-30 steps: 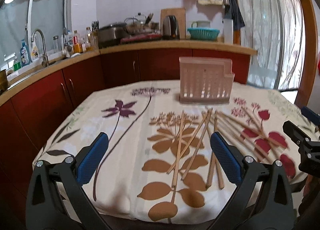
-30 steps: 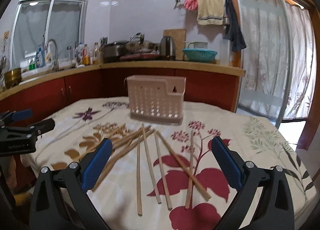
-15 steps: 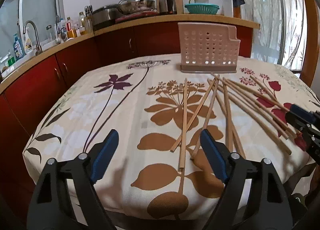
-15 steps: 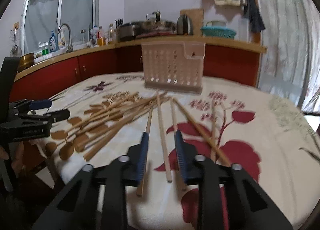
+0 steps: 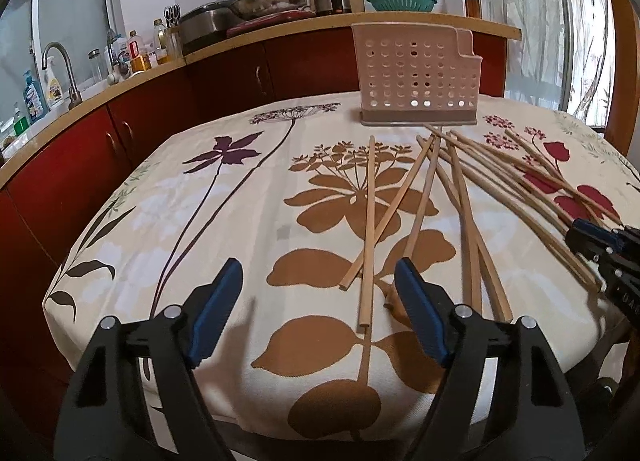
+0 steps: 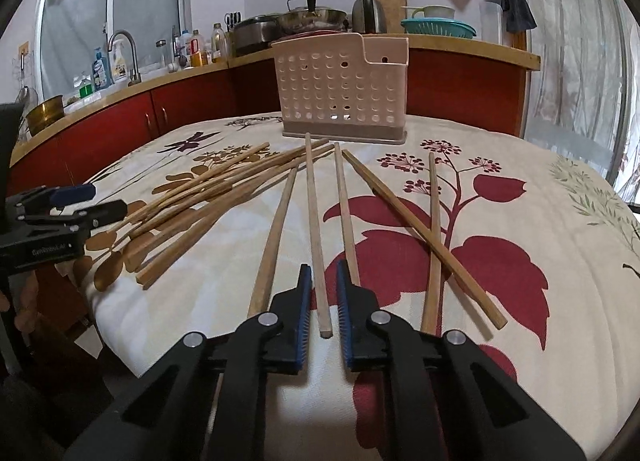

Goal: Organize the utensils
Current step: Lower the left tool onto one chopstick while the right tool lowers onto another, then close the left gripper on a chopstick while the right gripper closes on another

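Several wooden chopsticks (image 5: 460, 189) lie scattered on the floral tablecloth (image 5: 240, 221); they also show in the right wrist view (image 6: 224, 197). A pink perforated utensil holder (image 5: 416, 73) stands upright at the far side, also in the right wrist view (image 6: 340, 89). My left gripper (image 5: 320, 281) is open above the cloth, just left of the near chopstick ends. My right gripper (image 6: 322, 273) is nearly closed around one chopstick (image 6: 314, 213), which lies between the blue pads; the pads do not visibly touch it. The right gripper also shows in the left wrist view (image 5: 600, 245).
The table's near edge (image 5: 280, 421) drops off just ahead of the grippers. Red kitchen cabinets (image 5: 160, 109) with a sink, bottles and pots on the counter stand behind the table. A curtained door (image 6: 580, 61) is at the right.
Both grippers have moved down and closer to the table. My right gripper's jaws have narrowed from wide open to a small gap around one chopstick. My left gripper has also narrowed somewhat.
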Demonstrator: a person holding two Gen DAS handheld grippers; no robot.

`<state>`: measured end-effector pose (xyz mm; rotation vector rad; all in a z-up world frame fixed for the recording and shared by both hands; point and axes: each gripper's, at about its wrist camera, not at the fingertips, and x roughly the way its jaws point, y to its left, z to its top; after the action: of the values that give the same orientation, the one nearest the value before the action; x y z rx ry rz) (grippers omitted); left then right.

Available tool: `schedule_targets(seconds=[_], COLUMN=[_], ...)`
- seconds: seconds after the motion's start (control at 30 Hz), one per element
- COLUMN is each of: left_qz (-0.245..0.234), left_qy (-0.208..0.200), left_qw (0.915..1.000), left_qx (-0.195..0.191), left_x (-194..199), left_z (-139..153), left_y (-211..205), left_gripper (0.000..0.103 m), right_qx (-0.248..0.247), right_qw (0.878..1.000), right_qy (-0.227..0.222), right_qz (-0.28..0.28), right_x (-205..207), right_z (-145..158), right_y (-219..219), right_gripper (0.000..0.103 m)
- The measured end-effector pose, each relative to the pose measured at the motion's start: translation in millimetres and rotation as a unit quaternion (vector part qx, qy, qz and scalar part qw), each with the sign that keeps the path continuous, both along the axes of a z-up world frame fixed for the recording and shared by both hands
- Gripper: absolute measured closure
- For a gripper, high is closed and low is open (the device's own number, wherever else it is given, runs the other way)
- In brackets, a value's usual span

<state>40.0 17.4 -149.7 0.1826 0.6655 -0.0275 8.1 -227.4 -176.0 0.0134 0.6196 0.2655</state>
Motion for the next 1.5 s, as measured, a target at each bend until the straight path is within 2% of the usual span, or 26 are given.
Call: schedule_targets(seconds=[0.23, 0.4, 0.67, 0.73, 0.83, 1.5], left_qz=[-0.002, -0.009, -0.040, -0.042, -0.039, -0.025], left_qy=[0.013, 0.000, -0.006, -0.007, -0.003, -0.018], left_qw=[0.9999, 1.0000, 0.9990, 0.9988, 0.9991, 0.9995], left_qx=[-0.002, 0.000, 0.020, 0.026, 0.014, -0.001], left_x=[1.9, -1.5, -3.0, -2.0, 1.6, -0.3], left_z=[-8.9, -9.2, -14.8, -16.2, -17.7, -23.2], left_y=[2.4, 0.1, -14.6, -18.2, -17.4, -10.9], left_gripper=[0.037, 0.046, 0.070, 0.073, 0.082, 0.092], right_qx=[0.002, 0.002, 0.002, 0.002, 0.003, 0.006], right_qw=[1.000, 1.000, 1.000, 1.000, 1.000, 1.000], right_qy=[-0.001, -0.001, -0.001, -0.001, -0.001, -0.002], right_qz=[0.002, 0.002, 0.003, 0.002, 0.003, 0.001], right_x=[1.1, 1.2, 1.0, 1.1, 1.0, 2.3], right_z=[0.1, 0.3, 0.5, 0.7, 0.7, 1.2], right_y=[0.9, 1.0, 1.1, 1.1, 1.1, 1.3], right_gripper=[0.095, 0.095, 0.095, 0.095, 0.095, 0.095])
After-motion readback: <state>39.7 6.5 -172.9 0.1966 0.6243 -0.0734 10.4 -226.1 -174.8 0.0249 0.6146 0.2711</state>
